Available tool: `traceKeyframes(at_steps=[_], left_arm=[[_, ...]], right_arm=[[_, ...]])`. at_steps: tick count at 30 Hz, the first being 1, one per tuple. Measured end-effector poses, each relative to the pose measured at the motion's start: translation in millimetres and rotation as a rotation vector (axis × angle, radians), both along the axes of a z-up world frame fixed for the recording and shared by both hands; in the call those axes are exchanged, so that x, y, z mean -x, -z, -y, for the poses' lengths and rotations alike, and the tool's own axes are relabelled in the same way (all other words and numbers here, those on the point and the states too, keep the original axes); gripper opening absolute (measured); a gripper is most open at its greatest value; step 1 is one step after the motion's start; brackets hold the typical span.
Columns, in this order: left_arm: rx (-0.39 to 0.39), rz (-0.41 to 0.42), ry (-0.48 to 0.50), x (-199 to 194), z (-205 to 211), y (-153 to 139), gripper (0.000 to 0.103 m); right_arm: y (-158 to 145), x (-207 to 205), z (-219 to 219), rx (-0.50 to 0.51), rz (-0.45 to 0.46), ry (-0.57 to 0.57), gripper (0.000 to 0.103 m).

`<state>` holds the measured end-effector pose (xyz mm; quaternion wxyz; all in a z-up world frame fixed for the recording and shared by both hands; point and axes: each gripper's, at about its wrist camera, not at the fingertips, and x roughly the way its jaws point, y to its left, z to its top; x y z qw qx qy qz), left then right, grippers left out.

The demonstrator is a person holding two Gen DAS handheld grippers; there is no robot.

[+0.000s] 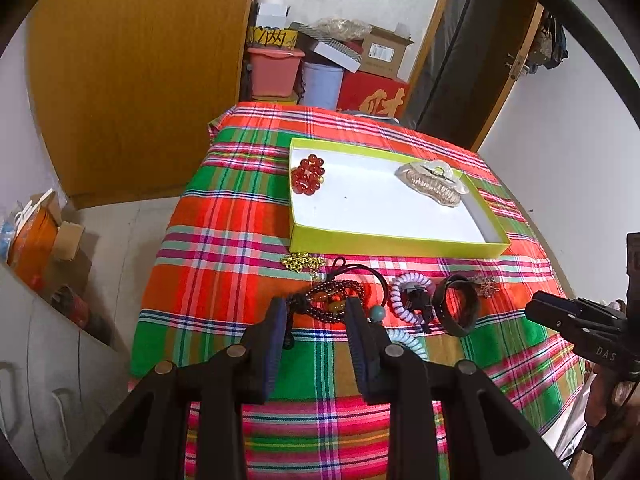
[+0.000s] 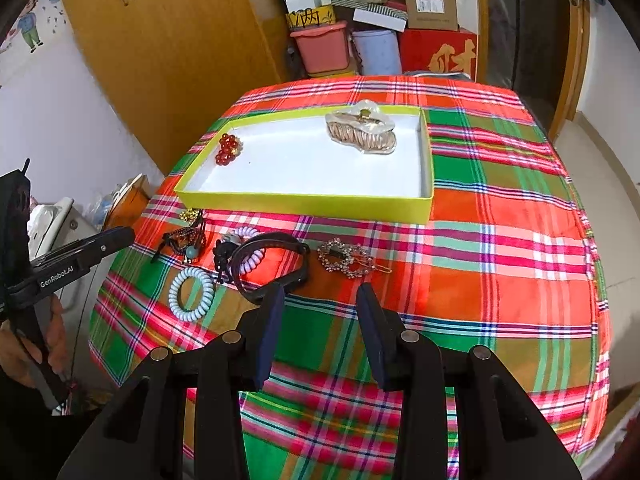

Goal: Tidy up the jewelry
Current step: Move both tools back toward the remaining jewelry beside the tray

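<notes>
Plaid-covered bench [image 2: 500, 208] carries the dark bead bracelet [image 1: 334, 300] near its front-left edge, light, limp and likely slippery, best pinched across the strands; left gripper [image 1: 316, 312] and right gripper [image 2: 320, 300] fingers released, holding nothing.

Tray [image 2: 304, 202] is sitting on the table [image 2: 500, 264], far side. Bead bracelet [image 2: 229, 149] is lying in its left end, hair claw [image 2: 362, 132] toward its right. Before the tray, left to right: chain [image 2: 190, 214], dark beads [image 2: 182, 240], coil ties [image 2: 192, 294], band [image 2: 272, 268], brooch [image 2: 346, 258].
</notes>
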<state>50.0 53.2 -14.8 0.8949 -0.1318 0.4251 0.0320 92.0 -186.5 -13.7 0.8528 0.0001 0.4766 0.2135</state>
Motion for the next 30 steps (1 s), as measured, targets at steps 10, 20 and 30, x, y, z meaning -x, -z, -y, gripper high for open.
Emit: traceKeyframes(at_steps=[10, 20, 30], left_arm=[[0.012, -0.021, 0.045, -13.1, 5.4, 12.1, 0.040], [0.013, -0.076, 0.010, -26.6, -6.8, 35.8, 0.040], [0.005, -0.070, 0.013, -32.3, -6.1, 44.6, 0.040]], right_arm=[[14.9, -10.9, -12.3, -0.004, -0.045, -0.014, 0.038], [27.2, -25.8, -19.4, -0.005, -0.082, 0.021, 0.038], [35.0, -47.4, -6.9, 0.039, -0.075, 0.072, 0.039]])
